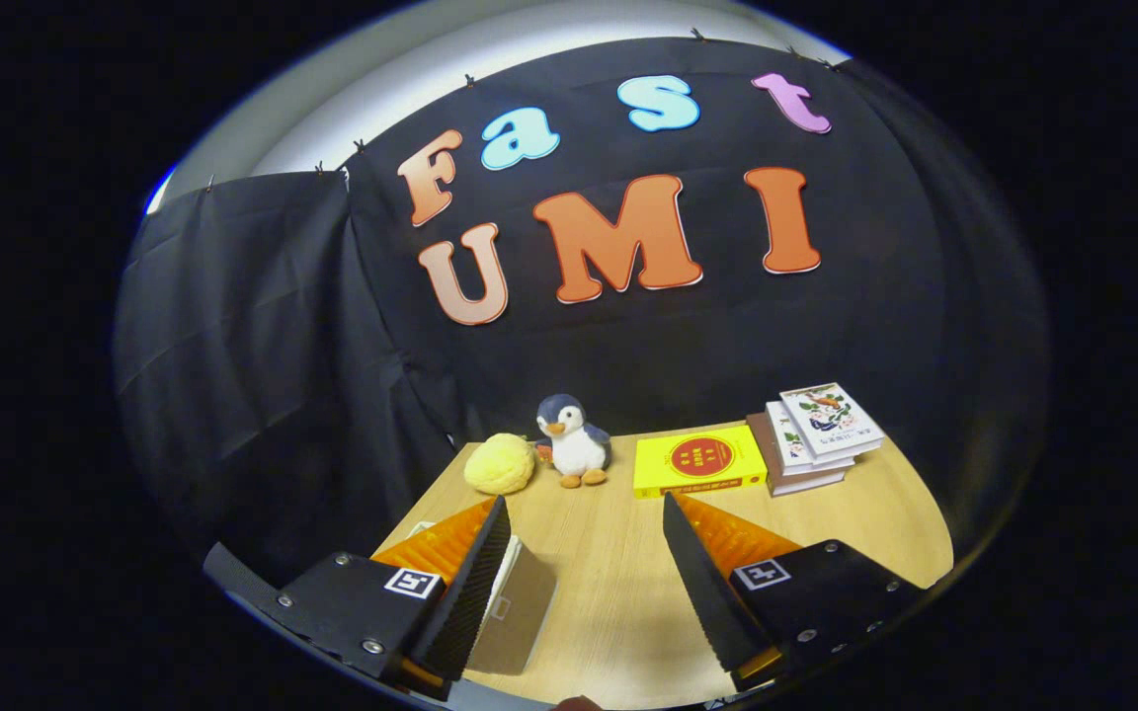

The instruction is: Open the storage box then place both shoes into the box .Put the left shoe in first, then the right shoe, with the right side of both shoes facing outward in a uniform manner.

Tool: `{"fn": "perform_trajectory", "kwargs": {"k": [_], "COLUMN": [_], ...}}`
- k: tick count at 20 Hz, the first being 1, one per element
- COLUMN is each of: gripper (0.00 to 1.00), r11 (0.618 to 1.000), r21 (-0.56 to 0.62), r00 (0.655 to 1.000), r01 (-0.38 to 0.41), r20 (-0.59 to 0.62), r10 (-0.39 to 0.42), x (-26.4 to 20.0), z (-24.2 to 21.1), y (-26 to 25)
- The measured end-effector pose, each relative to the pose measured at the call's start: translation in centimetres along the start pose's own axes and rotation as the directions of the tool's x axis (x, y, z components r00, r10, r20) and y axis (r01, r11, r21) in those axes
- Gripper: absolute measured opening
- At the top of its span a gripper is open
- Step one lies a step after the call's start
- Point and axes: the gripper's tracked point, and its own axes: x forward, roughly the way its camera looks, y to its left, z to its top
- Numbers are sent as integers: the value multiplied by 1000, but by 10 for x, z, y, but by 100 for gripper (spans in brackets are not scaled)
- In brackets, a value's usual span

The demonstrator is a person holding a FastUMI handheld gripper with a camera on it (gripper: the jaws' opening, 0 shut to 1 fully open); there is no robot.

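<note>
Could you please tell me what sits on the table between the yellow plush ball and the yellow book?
The penguin plush toy stands between the yellow plush ball and the yellow book, as the gripper view shows. The open claw holds nothing.

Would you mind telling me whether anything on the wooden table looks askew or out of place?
Nothing is damaged or spilled. The top white book on the stack sits rotated against the books beneath. The open gripper holds nothing; a flat brown box lies beside one finger.

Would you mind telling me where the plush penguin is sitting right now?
The plush penguin sits at the far edge of the wooden table, beyond the open gripper, between the yellow ball and the yellow book.
</note>
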Motion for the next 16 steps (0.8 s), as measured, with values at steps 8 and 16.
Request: {"fn": "perform_trajectory", "kwargs": {"k": [8,16], "gripper": [92,92], "r11": [992,980], "r21": [-59,-101], "r00": [973,931], "r01": [112,172], "r20": [208,342], "r10": [-98,-128], "x": [-34,-56], "z": [35,49], "y": [-59,-90]}}
